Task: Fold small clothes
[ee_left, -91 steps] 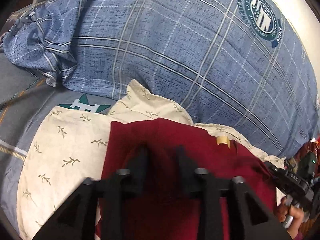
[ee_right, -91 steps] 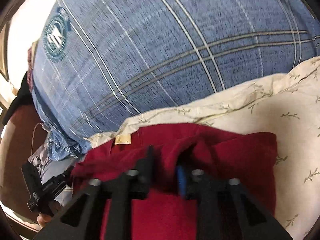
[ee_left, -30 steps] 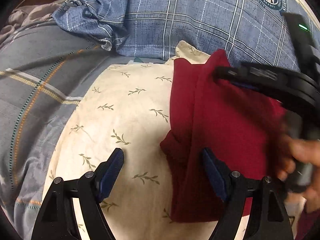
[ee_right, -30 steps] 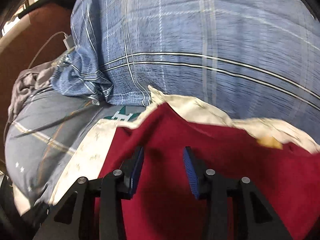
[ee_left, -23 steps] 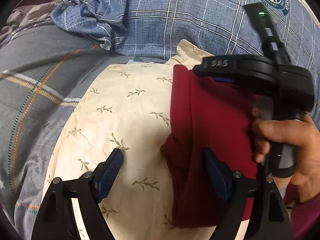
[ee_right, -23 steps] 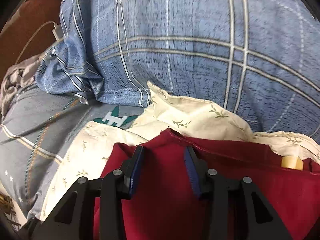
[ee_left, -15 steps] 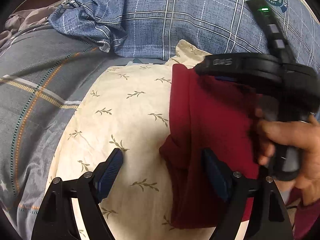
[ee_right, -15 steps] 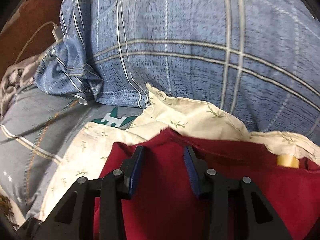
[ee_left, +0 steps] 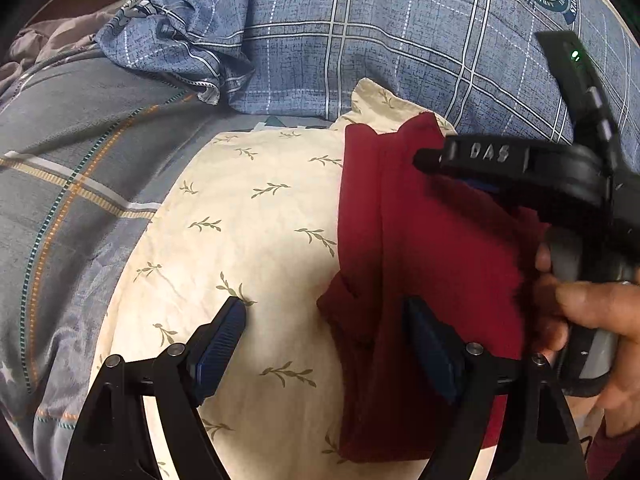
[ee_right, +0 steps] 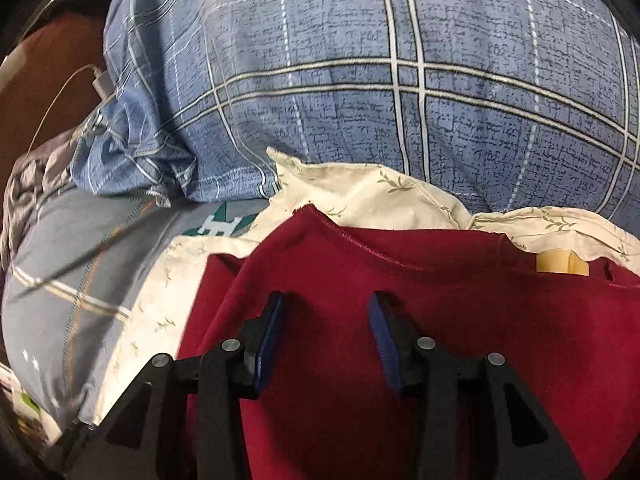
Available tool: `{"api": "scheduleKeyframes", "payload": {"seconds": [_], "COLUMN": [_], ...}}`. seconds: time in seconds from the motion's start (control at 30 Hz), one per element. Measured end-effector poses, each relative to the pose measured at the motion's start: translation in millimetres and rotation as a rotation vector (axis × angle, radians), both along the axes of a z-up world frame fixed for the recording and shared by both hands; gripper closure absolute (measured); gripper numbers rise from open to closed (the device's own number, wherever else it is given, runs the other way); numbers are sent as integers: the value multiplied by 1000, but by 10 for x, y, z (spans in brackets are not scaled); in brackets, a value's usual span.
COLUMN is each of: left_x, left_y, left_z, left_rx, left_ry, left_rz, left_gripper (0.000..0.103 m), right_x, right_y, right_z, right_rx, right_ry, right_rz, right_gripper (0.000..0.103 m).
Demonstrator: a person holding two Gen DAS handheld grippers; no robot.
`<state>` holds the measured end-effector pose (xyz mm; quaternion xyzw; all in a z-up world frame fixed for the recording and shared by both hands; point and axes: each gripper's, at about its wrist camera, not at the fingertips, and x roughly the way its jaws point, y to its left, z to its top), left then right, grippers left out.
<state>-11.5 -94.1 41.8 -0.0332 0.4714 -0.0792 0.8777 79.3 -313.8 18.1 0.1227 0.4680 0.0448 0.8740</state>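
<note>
Red garment (ee_left: 432,248) lies folded on the cream leaf-print cloth (ee_left: 240,240), in front of the blue plaid pillow (ee_left: 380,40). Left gripper (ee_left: 324,332) hangs wide open over the garment's left edge. Right gripper (ee_right: 326,312) sits over the garment, jaws opening, nothing pinched.

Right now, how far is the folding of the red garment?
Done: the red garment lies doubled into a narrow strip on the cream cloth, with one long fold edge showing. In hand: nothing is clamped; the left gripper stands open over its corner, and the right gripper is opening above the fabric. Left: probably one more fold across, since the strip looks long.
</note>
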Motion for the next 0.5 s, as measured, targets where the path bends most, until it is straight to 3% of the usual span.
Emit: {"api": "scheduleKeyframes", "payload": {"seconds": [0.1,0.17,0.23,0.3,0.37,0.4,0.43,0.47,0.5], "left_x": [23,10,-13,-29,-37,-40,-39,-38,-30], "left_y": [121,219,279,281,238,217,192,174,160], "left_z": [59,97,117,118,105,98,91,86,78], "left_rx": [-30,-65,-82,-86,-79,-77,-77,-78,-83], "left_ry": [6,7,7,5,10,12,12,12,12], "left_rz": [1,-6,-16,-29,-55,-65,-76,-82,-84], "left_gripper": [21,21,22,23,23,23,23,23,23], "right_x": [-25,-5,76,171,225,249,255,244,221], "right_y": [19,116,264,419,562,648,673,654,598], "right_z": [122,175,150,45,-40,-64,-70,-60,-39], "right_rx": [53,76,84,60,-31,-105,-139,-157,-157], "right_ry": [-12,-3,29,79,93,77,69,54,43], "right_rz": [20,60,100,115,127,142,147,132,112], "right_gripper": [47,29,26,21,20,20,29,50,60]}}
